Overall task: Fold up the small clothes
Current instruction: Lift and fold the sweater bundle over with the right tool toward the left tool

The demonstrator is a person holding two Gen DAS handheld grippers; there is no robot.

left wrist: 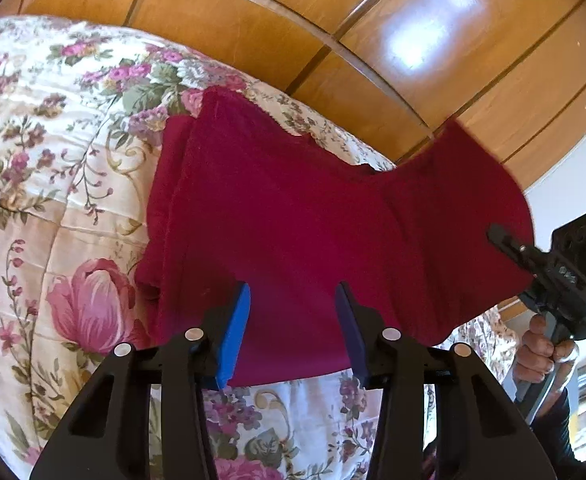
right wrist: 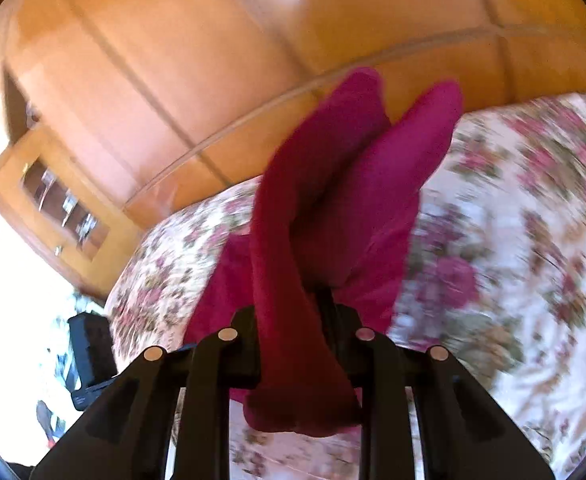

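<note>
Left claw (left wrist: 293, 332) stands spread, its two blue pads (left wrist: 235, 336) apart with nothing between them, hovering just over the near edge of the red garment (left wrist: 293, 208). From the left wrist view the garment lies partly on the floral bedspread (left wrist: 53, 160): its left part rests flat on the quilt, with a fold line running along the left side, while its right part is lifted off the bed and stretched toward the right claw (left wrist: 533, 276). That claw reaches in from the right edge of the view, held by the person's hand (left wrist: 541, 352), and the raised corner of the cloth ends at its black fingers.

From the right wrist view, the right claw (right wrist: 293, 320) is pressed together on the red garment (right wrist: 321, 200): a thick bunch of the cloth passes between its fingers and hangs over the near side in a rolled hem. Beyond the fingers the fabric rises in two lobes, and more of it trails down to the left onto the floral bedspread (right wrist: 513, 240). This view is blurred, so finer detail of the grip cannot be told.

Behind the bed in both views stands a wooden wardrobe (left wrist: 373, 40) with glossy panelled doors. The right wrist view also shows a small glazed cabinet door (right wrist: 61, 204) at the left, and a black object (right wrist: 91, 352) beside the bed edge.
</note>
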